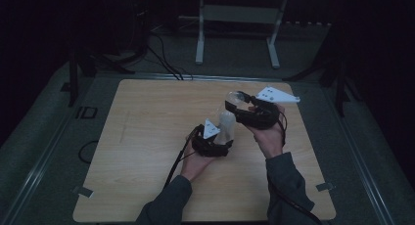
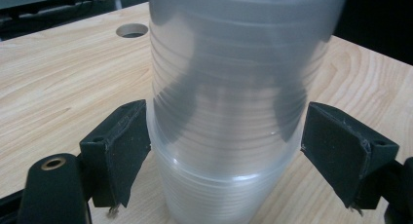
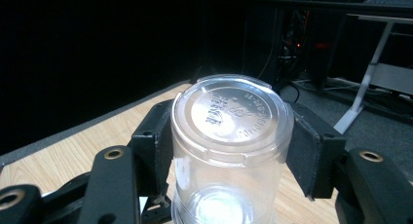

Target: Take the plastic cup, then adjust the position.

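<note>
Near edge, high view: two forearms in dark sleeves coming in over the worktop [image 1: 147, 137], one gripper per hand.

Left gripper [image 1: 211, 143] low at the base of a stack of clear plastic cups [image 1: 226, 127]. Left gripper view: left pad touching or just beside the stack wall [image 2: 229, 112], right pad standing apart with a visible gap. So fingers [image 2: 122, 151] wide open, not clamping; stack merely between them.

Right gripper [image 1: 244, 110] higher, at the stack's top end. Right gripper view: both fingers [image 3: 304, 151] pressed against the sides of the topmost cup [image 3: 229, 151], just under its flat embossed bottom, which faces the camera. Closed on that cup, moderately wide.

Stack position: mid-worktop, slightly right of centre, tilted, held between the two hands; cannot tell if the lower end rests on the wood.

Handling, judged: very light, thin-walled, flexible, smooth. Easy to crush or oval under squeeze; nested cups likely to stick. Best hold near the ribbed or rim bands, where stiffer, with light force. Mid-wall grip likely to buckle or slip.

Look: translucent, frosted-clear, horizontal ridges showing the nested rims, round moulded base with raised lettering, unreadable.

Farther: round hole in the worktop [image 2: 132, 30], white frame legs [image 1: 200, 39] and cables on the floor beyond.
</note>
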Demonstrator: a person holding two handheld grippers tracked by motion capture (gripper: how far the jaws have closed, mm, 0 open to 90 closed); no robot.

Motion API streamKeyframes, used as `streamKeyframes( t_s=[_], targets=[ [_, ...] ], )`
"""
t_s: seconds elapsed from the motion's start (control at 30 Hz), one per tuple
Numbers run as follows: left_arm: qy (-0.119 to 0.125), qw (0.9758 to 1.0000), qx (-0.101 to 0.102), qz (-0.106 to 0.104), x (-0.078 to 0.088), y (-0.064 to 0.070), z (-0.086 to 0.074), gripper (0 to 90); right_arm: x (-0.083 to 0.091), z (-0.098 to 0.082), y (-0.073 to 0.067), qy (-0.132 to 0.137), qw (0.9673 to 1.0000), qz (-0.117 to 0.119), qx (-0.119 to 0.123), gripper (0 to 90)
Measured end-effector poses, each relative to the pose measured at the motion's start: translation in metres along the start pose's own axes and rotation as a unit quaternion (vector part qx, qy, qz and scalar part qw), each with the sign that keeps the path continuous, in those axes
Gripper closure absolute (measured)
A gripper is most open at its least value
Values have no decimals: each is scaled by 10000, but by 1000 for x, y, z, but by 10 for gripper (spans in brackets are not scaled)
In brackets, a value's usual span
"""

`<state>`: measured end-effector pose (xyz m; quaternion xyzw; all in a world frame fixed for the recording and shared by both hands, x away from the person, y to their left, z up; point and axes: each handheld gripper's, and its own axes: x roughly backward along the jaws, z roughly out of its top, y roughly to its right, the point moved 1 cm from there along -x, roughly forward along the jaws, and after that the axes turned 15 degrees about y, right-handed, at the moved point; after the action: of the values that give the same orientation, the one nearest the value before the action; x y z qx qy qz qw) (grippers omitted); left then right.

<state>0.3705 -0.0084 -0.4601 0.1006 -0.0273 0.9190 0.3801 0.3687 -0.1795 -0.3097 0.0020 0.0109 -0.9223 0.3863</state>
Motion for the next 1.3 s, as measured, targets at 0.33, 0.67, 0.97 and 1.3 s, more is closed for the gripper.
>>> streamKeyframes(
  t_s=[0.33, 0.67, 0.97, 1.3],
  targets=[
    [73, 10000, -18, 25, 6, -1, 2, 179, 11, 11, 4, 225, 9996, 40, -174, 409],
    [136, 9999, -47, 42, 11, -1, 2, 179, 23, 19, 5, 362, 9993, -37, -110, 409],
    [167, 9999, 11, 12, 17, 0, 1, 180, 36, 17, 15, 373, 9990, -193, -124, 409],
    [210, 9998, 23, 48, 26, -1, 0, 209, 53, 10, 25, 374, 9983, -387, -200, 409]
  ],
)
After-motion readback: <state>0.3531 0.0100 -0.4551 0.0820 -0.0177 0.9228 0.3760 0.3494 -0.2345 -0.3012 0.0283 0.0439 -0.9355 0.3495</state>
